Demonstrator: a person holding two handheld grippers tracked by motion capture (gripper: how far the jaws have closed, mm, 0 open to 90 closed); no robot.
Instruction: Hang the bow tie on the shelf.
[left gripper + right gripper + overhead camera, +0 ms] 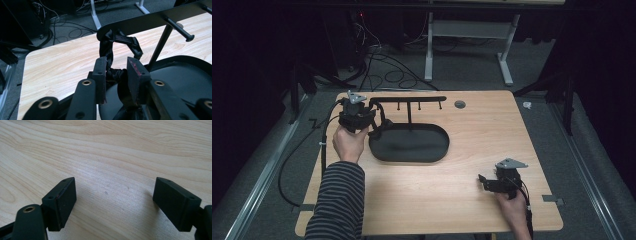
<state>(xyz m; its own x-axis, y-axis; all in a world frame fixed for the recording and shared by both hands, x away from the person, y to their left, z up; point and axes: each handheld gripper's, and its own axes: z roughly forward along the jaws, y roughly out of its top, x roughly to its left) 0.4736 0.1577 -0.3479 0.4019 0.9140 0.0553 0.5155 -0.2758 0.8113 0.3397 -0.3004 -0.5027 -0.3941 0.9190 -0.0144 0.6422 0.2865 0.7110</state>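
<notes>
Left gripper (117,75) jaws stand parted around the black braided strap (110,53) hung on the rack's end peg (105,31), so ease straight back without snagging; right gripper (113,202) rests wide open, empty.

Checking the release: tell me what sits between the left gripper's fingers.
In the left gripper view, the black strap hanging from the rack runs between the left gripper's fingers; they stand slightly apart.
</notes>
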